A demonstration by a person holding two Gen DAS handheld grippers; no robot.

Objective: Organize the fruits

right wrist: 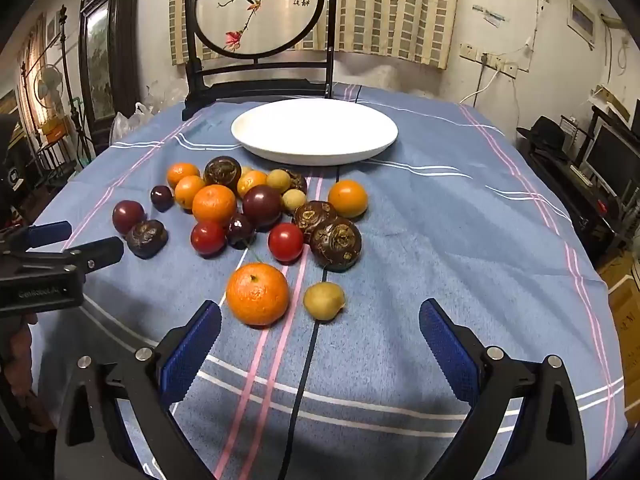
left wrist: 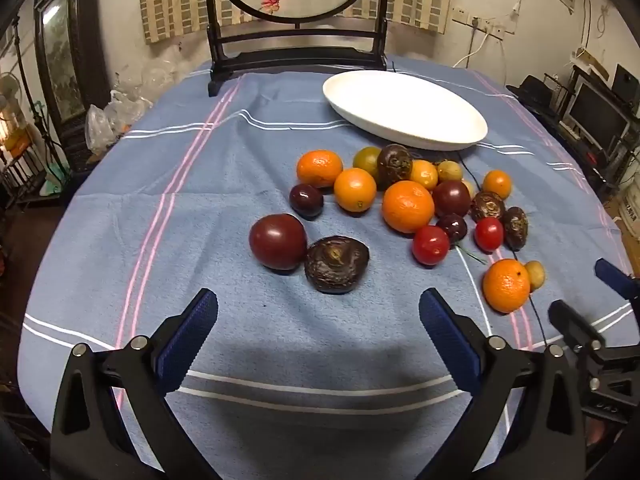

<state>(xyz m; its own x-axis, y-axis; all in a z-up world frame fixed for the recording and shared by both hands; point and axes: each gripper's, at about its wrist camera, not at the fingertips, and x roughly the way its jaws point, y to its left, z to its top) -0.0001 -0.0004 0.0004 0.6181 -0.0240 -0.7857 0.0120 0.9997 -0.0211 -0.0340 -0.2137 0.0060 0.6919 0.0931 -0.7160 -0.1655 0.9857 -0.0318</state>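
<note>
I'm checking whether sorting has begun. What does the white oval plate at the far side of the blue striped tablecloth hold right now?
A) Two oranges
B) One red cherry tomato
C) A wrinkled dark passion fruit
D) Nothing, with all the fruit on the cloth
D: the white oval plate shows only bare white surface in both wrist views, while the oranges, tomatoes and dark fruits all lie on the blue striped tablecloth in front of it.

I observe the mixed fruits point(right wrist: 256, 208) clustered loose on the cloth, at seven o'clock from the bare white plate point(right wrist: 316, 152).
</note>
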